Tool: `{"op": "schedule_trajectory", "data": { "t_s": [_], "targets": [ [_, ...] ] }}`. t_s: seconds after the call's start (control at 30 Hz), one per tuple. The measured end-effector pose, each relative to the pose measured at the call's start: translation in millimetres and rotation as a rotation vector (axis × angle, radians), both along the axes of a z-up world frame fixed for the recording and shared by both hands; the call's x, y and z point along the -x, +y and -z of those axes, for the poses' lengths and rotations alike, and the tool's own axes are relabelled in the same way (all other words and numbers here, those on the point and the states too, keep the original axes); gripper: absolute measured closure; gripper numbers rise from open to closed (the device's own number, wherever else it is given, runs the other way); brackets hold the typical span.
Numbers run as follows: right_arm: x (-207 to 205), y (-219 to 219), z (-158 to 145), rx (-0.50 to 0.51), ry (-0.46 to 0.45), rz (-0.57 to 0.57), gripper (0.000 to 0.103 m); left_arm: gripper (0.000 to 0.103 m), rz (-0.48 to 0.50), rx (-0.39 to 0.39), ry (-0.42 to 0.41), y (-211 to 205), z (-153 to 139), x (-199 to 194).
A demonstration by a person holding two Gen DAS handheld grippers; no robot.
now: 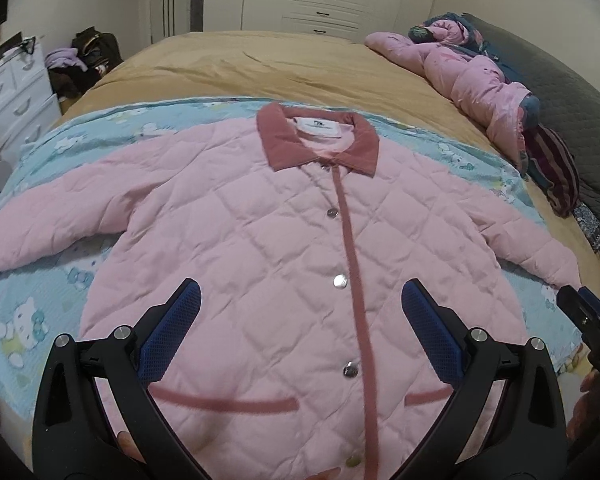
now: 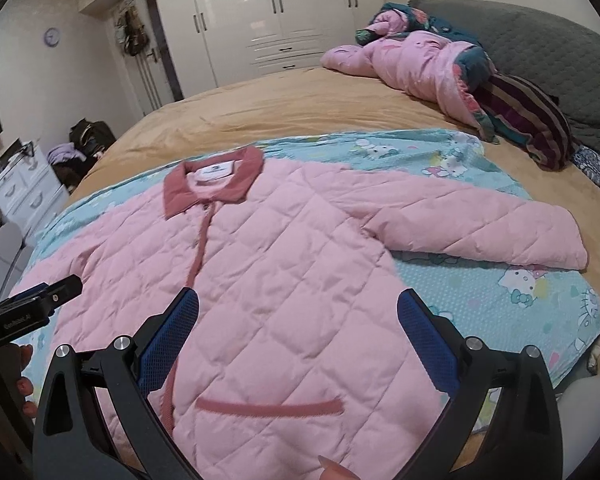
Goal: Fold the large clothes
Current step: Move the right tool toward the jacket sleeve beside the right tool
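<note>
A pink quilted jacket (image 1: pixel 260 240) with a dark pink collar lies flat and buttoned, front up, on a light blue cartoon sheet (image 1: pixel 28 320), sleeves spread to both sides. It also shows in the right wrist view (image 2: pixel 284 272). My left gripper (image 1: pixel 300 312) is open and empty, held above the jacket's lower front. My right gripper (image 2: pixel 298 320) is open and empty above the jacket's lower right side, near its pocket. The right gripper shows at the right edge of the left wrist view (image 1: pixel 592 320); the left gripper shows at the left edge of the right wrist view (image 2: pixel 32 304).
The blue sheet (image 2: pixel 480 304) lies on a bed with a tan cover (image 1: pixel 260 68). A pile of pink and dark bedding (image 2: pixel 440 64) lies by the grey headboard (image 2: pixel 560 60). White drawers (image 1: pixel 16 92), bags (image 1: pixel 88 60) and wardrobes (image 2: pixel 268 12) stand around the bed.
</note>
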State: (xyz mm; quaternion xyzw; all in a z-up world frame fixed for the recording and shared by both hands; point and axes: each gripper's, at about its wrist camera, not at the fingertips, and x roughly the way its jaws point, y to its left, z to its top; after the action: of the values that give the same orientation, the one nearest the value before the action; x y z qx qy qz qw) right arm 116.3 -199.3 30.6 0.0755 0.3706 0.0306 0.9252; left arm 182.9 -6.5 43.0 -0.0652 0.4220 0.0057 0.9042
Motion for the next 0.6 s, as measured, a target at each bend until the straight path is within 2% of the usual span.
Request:
{"op": "schedule_trajectory", "data": {
  "t_s": [0.33, 0.6],
  "targets": [
    [-33, -46, 3, -0.046, 0.018, 0.109, 0.004, 0.009, 0.053, 0.015, 0.029, -23, 1, -44],
    [-56, -94, 16, -0.078, 0.041, 0.216, 0.004, 0.009, 0.094, -0.006, 0.033, -51, 6, -77]
  ]
}}
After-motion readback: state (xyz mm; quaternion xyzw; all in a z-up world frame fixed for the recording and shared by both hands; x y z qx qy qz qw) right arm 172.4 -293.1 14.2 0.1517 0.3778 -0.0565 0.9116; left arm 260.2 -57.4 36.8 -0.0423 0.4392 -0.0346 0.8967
